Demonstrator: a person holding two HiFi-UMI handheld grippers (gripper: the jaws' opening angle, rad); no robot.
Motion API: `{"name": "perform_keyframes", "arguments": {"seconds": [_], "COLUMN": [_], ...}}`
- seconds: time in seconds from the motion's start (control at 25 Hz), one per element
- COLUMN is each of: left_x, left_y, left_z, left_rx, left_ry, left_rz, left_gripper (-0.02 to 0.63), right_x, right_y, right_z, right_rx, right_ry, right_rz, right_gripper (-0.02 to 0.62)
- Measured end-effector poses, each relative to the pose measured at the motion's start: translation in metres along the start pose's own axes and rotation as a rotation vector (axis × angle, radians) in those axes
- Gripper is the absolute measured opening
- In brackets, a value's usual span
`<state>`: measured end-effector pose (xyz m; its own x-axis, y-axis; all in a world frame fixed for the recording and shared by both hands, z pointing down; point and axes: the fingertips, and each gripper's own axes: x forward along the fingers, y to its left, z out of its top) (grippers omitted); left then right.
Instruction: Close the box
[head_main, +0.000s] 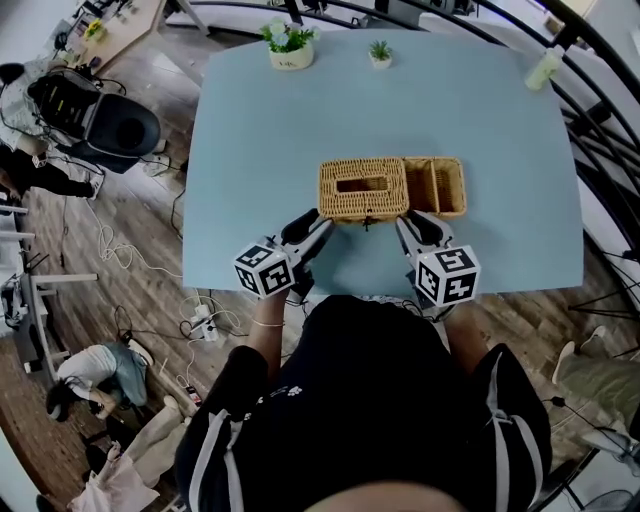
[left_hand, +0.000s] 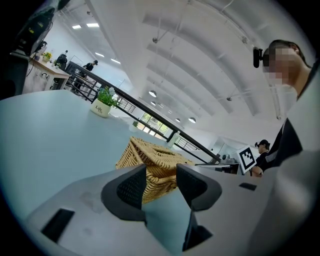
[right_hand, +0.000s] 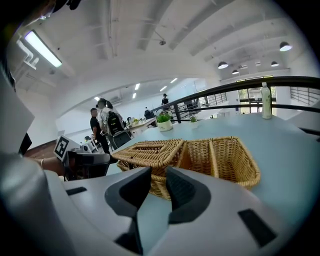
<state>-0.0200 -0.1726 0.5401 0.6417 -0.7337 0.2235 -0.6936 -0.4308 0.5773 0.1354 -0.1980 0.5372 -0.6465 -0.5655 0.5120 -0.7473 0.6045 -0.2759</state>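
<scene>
A wicker box (head_main: 363, 188) stands mid-table; its left part has a slotted woven top, with a small dark catch at the front. Joined on its right is an open, divided wicker compartment (head_main: 437, 186). My left gripper (head_main: 318, 228) is just short of the box's near left corner, open and empty. My right gripper (head_main: 408, 225) is near the front where the two parts meet, also empty. In the left gripper view the box (left_hand: 150, 155) shows beyond the open left gripper (left_hand: 161, 182). In the right gripper view the right gripper (right_hand: 159, 189) has a narrow gap, with the slotted top (right_hand: 150, 150) and the compartment (right_hand: 220, 155) beyond.
Two small potted plants (head_main: 290, 45) (head_main: 380, 52) stand at the far edge of the blue table (head_main: 250, 150), and a pale bottle (head_main: 543, 68) at the far right corner. A curved railing runs past the right side. People and cables are on the floor at left.
</scene>
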Motion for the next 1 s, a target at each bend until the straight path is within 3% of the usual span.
{"name": "perform_keyframes", "arguments": {"seconds": [0.28, 0.76, 0.92, 1.0], "left_x": [-0.002, -0.036, -0.042, -0.045], "left_y": [0.0, -0.028, -0.04, -0.048], "left_z": [0.0, 0.028, 0.035, 0.039], "left_rx": [0.003, 0.196, 0.25, 0.275], "left_ry": [0.023, 0.015, 0.012, 0.002], "left_rz": [-0.015, -0.029, -0.062, -0.076], "left_gripper": [0.167, 0.162, 0.114, 0.087], "right_x": [-0.007, -0.036, -0.047, -0.053], "right_y": [-0.005, 0.039, 0.05, 0.056], "right_z": [-0.001, 0.043, 0.054, 0.058], "right_rx": [0.014, 0.032, 0.047, 0.053], "right_ry": [-0.019, -0.172, -0.225, -0.247], "right_rz": [-0.076, -0.102, -0.117, -0.116], "right_gripper": [0.095, 0.064, 0.001, 0.0]}}
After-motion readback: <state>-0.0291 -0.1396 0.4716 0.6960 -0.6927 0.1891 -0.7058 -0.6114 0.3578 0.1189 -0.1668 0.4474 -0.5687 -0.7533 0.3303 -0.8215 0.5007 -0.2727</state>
